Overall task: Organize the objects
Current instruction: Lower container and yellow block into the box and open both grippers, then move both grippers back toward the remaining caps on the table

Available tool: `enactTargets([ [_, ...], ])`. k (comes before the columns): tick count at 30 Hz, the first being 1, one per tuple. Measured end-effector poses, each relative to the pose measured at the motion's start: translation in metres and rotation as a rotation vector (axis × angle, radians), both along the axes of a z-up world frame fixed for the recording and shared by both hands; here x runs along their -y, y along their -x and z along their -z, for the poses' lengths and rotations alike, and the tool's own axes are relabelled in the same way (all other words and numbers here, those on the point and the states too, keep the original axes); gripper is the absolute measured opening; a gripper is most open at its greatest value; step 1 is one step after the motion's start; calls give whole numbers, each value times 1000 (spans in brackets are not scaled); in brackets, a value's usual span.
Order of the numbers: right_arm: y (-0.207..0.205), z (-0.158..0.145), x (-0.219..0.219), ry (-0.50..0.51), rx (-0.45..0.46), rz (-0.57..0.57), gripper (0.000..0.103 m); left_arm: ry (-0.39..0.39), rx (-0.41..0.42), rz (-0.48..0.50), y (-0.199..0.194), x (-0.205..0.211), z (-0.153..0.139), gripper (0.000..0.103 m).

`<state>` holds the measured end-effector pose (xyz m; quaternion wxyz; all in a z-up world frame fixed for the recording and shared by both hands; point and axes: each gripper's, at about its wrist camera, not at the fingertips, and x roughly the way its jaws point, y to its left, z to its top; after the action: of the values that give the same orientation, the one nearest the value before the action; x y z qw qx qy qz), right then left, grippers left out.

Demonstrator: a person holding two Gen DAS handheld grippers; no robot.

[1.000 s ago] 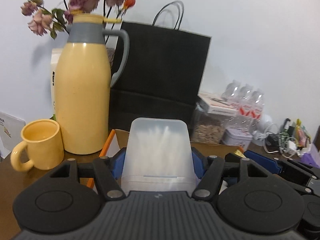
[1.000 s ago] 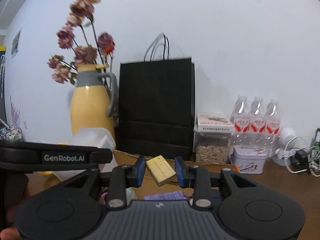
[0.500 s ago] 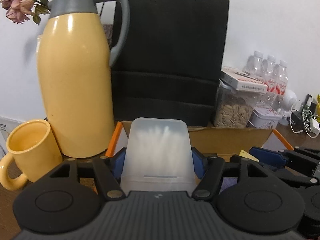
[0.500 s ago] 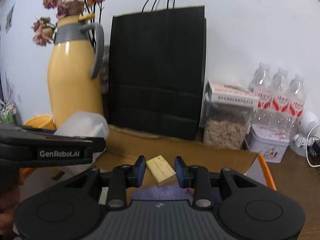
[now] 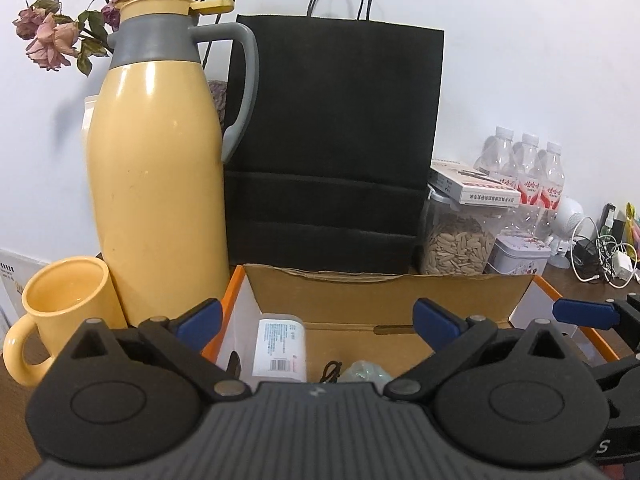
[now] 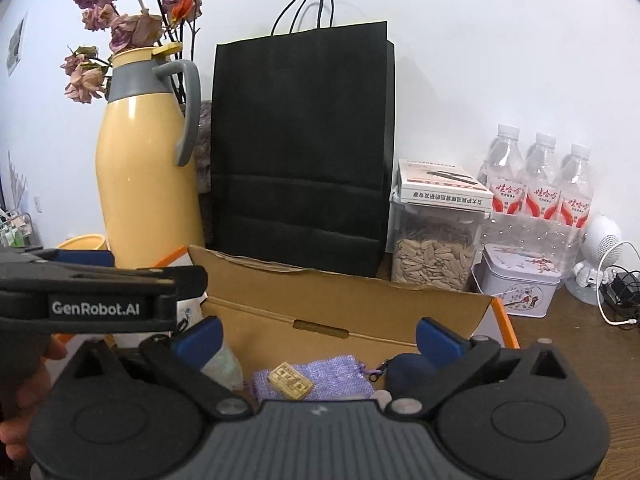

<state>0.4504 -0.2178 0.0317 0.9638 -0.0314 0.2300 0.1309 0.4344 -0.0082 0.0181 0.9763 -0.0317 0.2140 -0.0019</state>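
An open cardboard box (image 5: 384,304) with orange edges sits in front of me; it also shows in the right wrist view (image 6: 360,304). My left gripper (image 5: 318,316) is open and empty above it. Below it in the box lies a translucent white plastic container (image 5: 280,348) with a label. My right gripper (image 6: 318,334) is open and empty over the box. Below it a small yellow block (image 6: 290,381) lies on a purple pouch (image 6: 320,378). The left gripper's body (image 6: 92,300) shows at the left of the right wrist view.
A yellow thermos (image 5: 156,184) and a yellow mug (image 5: 60,312) stand left of the box. A black paper bag (image 5: 336,140) stands behind it. A jar of seeds (image 5: 460,240), a tin (image 5: 520,256), water bottles (image 5: 528,168) and cables (image 5: 604,252) are at the right.
My left gripper opened and let go of the white container, which now lies in the box. My right gripper opened and let go of the yellow block, which now lies on the purple pouch.
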Motion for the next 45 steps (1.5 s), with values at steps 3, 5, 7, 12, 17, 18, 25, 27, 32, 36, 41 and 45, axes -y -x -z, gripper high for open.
enactTargets([
  [3, 2, -1, 0, 2, 3, 1, 103, 6, 10, -5, 3, -1, -1, 103],
  [5, 3, -2, 0, 5, 7, 1, 103, 11, 17, -8, 5, -2, -2, 103],
  [7, 8, -4, 1, 8, 15, -1, 103, 17, 30, -8, 9, -3, -4, 103],
  [12, 24, -13, 5, 26, 55, 2, 103, 44, 76, 10, 26, -4, -11, 103],
  [17, 52, -23, 9, 38, 102, 6, 103, 40, 107, 38, 50, -1, -17, 103],
  [18, 57, -24, 10, 40, 109, 6, 103, 38, 112, 41, 56, -1, -18, 103],
  [25, 101, -30, 21, 53, 158, 42, 103, 42, 121, 33, 93, -5, -18, 103],
  [27, 113, -30, 26, 50, 163, 49, 103, 44, 119, 27, 104, -7, -17, 103],
  [32, 141, -26, 36, 35, 155, 63, 103, 45, 90, 20, 126, -11, -9, 103],
  [36, 163, -14, 41, 32, 143, 76, 103, 27, 63, 15, 144, -9, 1, 103],
  [41, 186, 9, 50, 30, 91, 100, 103, 14, 28, 4, 165, -7, 14, 103],
  [45, 202, 22, 55, 37, 56, 113, 103, 3, 6, -7, 180, -7, 23, 103],
])
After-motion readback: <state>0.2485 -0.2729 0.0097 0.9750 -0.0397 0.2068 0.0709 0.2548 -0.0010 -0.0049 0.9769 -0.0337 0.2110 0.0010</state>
